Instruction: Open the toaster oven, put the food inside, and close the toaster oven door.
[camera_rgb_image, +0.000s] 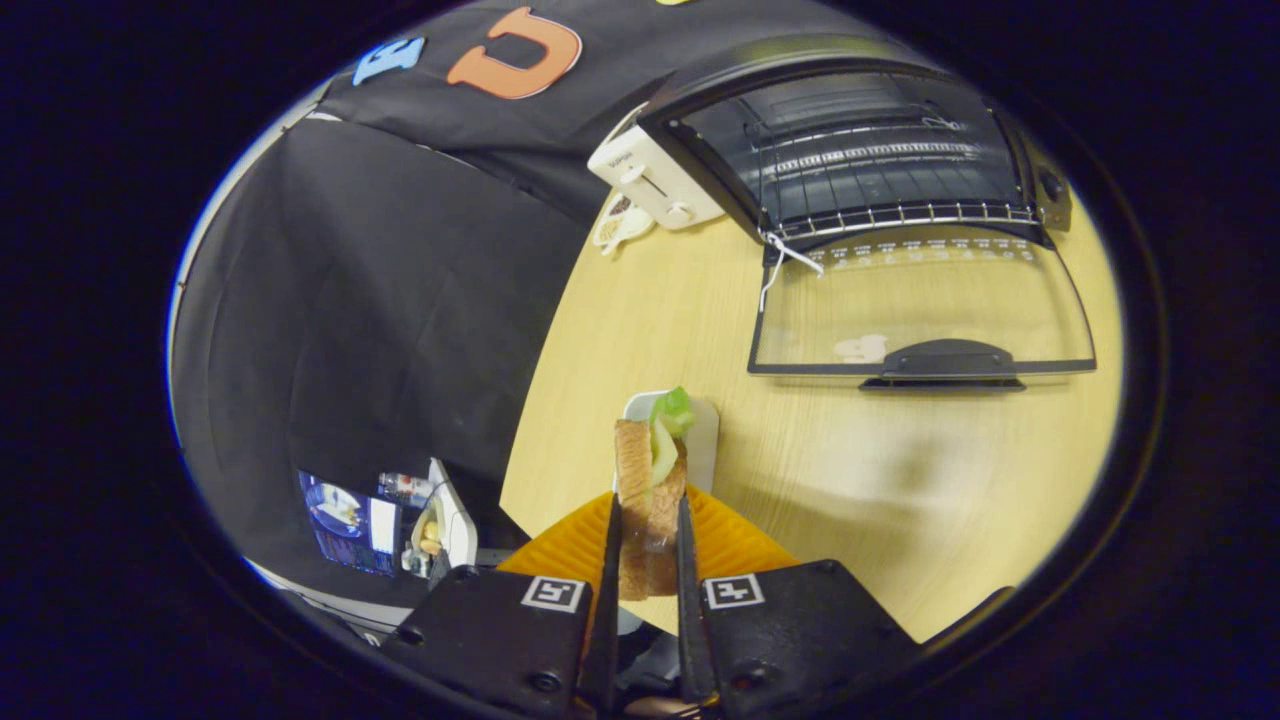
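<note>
Pale wooden table (880, 480) against black booth cloth, its left edge dropping off to dark. At the far right, toaster oven (850, 150) wide open, glass door (920, 305) folded flat onto the tabletop, wire rack (890, 215) bare inside. Just left of the oven, white pop-up toaster (655, 180). Near side: gripper (648, 545) clenched on sandwich (645, 480), both fingers pressed against the bread, lettuce poking out the far end. Sandwich held upright on edge between the fingers, above orange plate (740, 540) and white tray (705, 440), well short of the open door.
</note>
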